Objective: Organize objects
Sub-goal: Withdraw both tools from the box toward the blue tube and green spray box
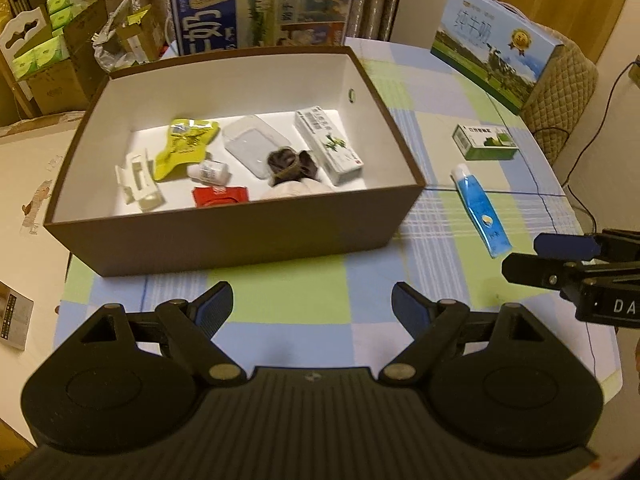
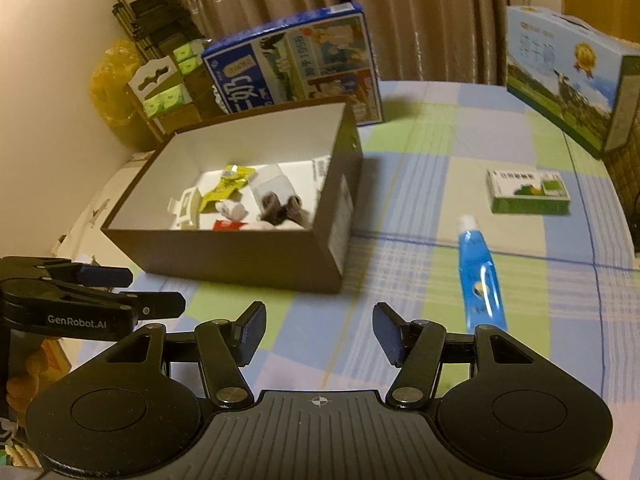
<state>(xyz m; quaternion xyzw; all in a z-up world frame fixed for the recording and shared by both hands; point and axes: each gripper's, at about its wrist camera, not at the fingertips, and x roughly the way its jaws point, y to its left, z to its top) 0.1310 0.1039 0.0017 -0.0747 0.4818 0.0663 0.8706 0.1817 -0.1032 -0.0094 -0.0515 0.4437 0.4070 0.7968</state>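
Blue tube (image 2: 480, 276) lying flat on the checked tablecloth (image 2: 420, 184), right of the brown box (image 2: 256, 258) and well apart from its wall; white cap pointing away, crimped end toward the cameras. Likely light and soft-bodied — squashy under pressure, a little slick on its glossy skin. Best taken across the middle of the body, jaws set square to its length, with a gentle close so nothing squeezes out at the cap. Flat profile means going low to the cloth, which could bunch under a fingertip.

Small green-and-white carton (image 2: 528, 192) farther from the box than the tube, beyond its cap end. Probably stiff, light and easy to pinch across its narrow faces.

Inside the box, already gathered: yellow pouch (image 1: 186, 148), clear plastic tray (image 1: 256, 144), long white carton (image 1: 328, 144), small white bottle (image 1: 210, 171), red packet (image 1: 220, 195), something dark and soft (image 1: 290, 164).

Right gripper (image 2: 319, 334) spread wide, holding nothing, hovering above the cloth in front of the box with the tube just off its right finger. Left gripper (image 1: 312, 314) likewise spread wide and empty, in front of the box's near wall.

Judged from the layout — two things left outside the box, tube the nearer.
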